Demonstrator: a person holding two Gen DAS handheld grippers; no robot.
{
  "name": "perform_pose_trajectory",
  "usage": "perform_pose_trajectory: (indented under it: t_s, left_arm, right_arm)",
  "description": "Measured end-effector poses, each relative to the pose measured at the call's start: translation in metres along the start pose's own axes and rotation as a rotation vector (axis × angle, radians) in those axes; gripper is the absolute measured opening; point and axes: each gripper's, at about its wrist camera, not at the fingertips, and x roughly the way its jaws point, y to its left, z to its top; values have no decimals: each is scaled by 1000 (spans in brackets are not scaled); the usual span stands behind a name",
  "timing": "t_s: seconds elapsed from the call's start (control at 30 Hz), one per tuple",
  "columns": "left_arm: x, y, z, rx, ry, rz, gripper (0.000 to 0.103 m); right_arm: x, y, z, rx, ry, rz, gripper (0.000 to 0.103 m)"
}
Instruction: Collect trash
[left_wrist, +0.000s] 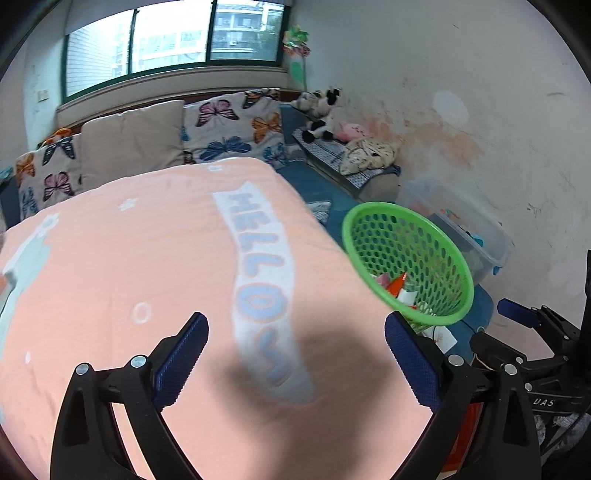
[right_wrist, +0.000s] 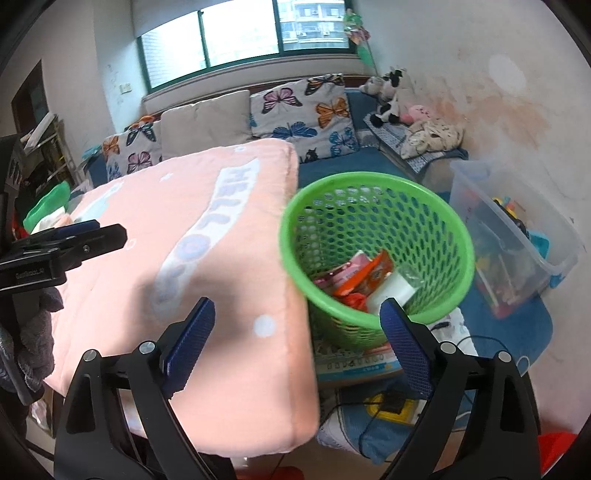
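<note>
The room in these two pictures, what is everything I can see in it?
green basket: one, green mesh, beside the pink surface's edge
wrappers: several, pink, orange, white, inside the basket
pink cover: one, peach-pink with HELLO lettering, under both grippers
butterfly cushions: several, white with coloured butterflies, along the sofa back
soft toys: a few, black-white and pink, sofa corner
clear bin: one, see-through, holding toys, by the wall
left gripper: black, blue pads, open, empty
right gripper: black, blue pads, open, empty
</note>
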Motion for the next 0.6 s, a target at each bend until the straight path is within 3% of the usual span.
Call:
perform_pose_trajectory:
  t_s: [0.6]
  left_arm:
    - [-49,67,-37,-120,-66,163,96]
  right_arm:
    - [6,52,-5,-54,-2,12,94]
